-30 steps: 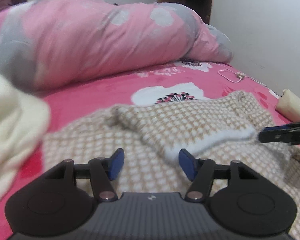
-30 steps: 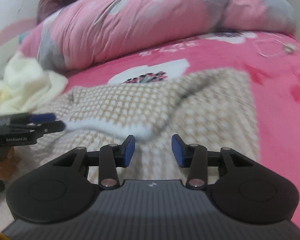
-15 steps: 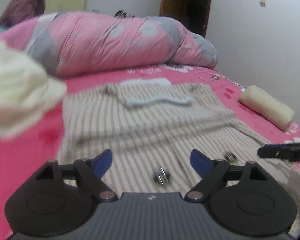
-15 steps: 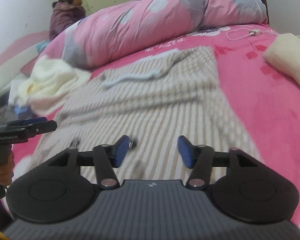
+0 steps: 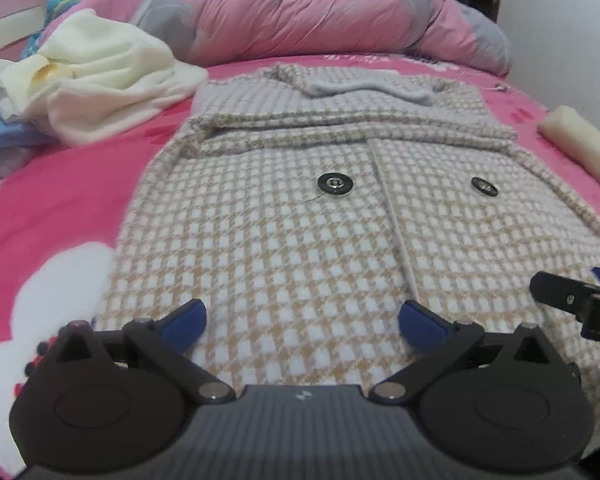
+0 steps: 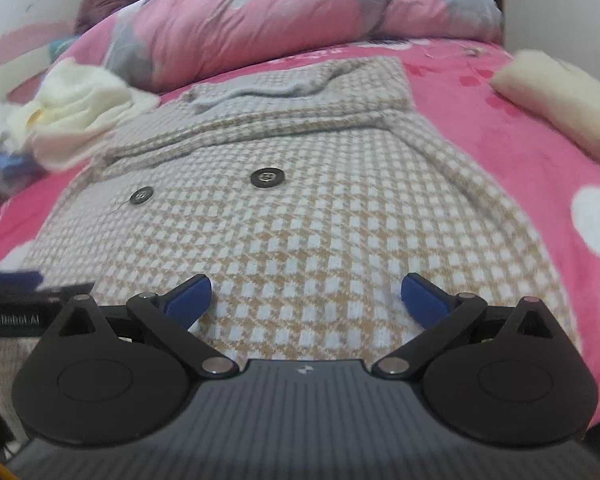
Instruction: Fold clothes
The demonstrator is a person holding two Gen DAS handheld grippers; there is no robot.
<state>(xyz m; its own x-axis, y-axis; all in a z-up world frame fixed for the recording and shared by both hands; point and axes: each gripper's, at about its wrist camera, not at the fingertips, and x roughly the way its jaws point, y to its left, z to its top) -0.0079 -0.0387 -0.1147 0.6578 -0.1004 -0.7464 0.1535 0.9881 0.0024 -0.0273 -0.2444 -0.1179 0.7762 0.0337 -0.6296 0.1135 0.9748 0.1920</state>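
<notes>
We look down along both claws at a beige-and-white checked coat (image 5: 268, 248) lying flat on a pink bed (image 5: 60, 184), collar end toward a rolled pink quilt (image 5: 320, 12). The left claw (image 5: 302, 322) angles downward over the coat's near hem, its blue pads spread wide and still opening, with only flat fabric showing between them – nothing gripped. The right claw (image 6: 306, 300) sits the same way just to its right, jaws opening, released, above the same hem.

A second ago both claws were narrower and close to the coat's grey-trimmed edge; since then we have drawn back, and the coat's far part now lies folded over in a band across its upper part, with two dark buttons (image 5: 335, 183) in view below it.

A heap of cream clothes (image 5: 100, 72) lies left of the coat, a cream roll (image 6: 556, 92) to its right. The right view is blurred at its edges, and the other claw shows only as a dark sliver at each frame's side. The coat's nearest edge is hidden beneath the claw bodies – we cannot see where it ends.
</notes>
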